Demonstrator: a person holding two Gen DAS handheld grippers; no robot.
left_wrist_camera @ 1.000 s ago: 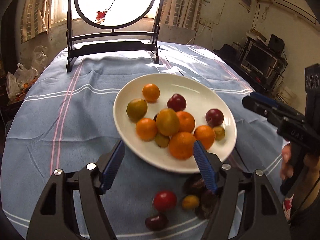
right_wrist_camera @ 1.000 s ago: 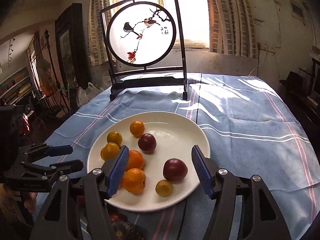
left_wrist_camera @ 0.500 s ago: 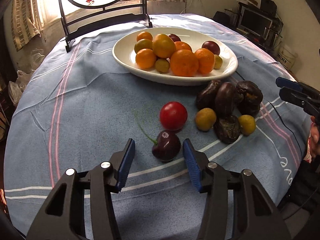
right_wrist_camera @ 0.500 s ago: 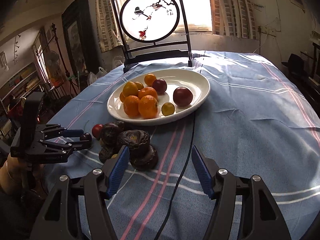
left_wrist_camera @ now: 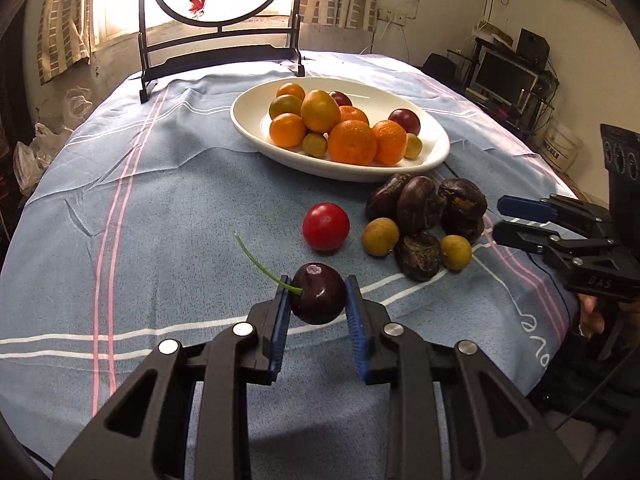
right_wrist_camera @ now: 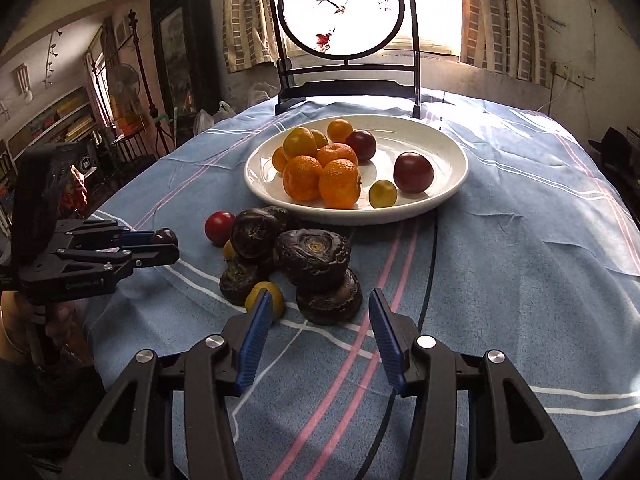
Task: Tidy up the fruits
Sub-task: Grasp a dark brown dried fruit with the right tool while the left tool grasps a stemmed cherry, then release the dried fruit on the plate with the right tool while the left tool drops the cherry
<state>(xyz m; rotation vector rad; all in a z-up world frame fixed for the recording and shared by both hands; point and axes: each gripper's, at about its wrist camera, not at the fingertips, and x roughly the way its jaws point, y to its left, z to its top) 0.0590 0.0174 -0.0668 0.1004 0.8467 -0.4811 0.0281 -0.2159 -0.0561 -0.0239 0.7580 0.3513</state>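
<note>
Well underway — the plate [left_wrist_camera: 436,152] at upper centre already holds oranges and plums, the left gripper [left_wrist_camera: 316,300] clamps a cherry [left_wrist_camera: 319,293] low centre, the right gripper [right_wrist_camera: 316,336] spread, empty — tomato [left_wrist_camera: 325,226] and dark fruits [left_wrist_camera: 424,204] remain on the tabletop [left_wrist_camera: 160,208].

Each claw [left_wrist_camera: 316,300] is matte black with ribbed blue pads [right_wrist_camera: 256,332], silver screws, and faint, perhaps "DAS", lettering.

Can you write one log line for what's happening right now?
left gripper: shut on dark cherry | right gripper: open, empty, near dark wrinkled fruits | white plate: holds fruit
</note>
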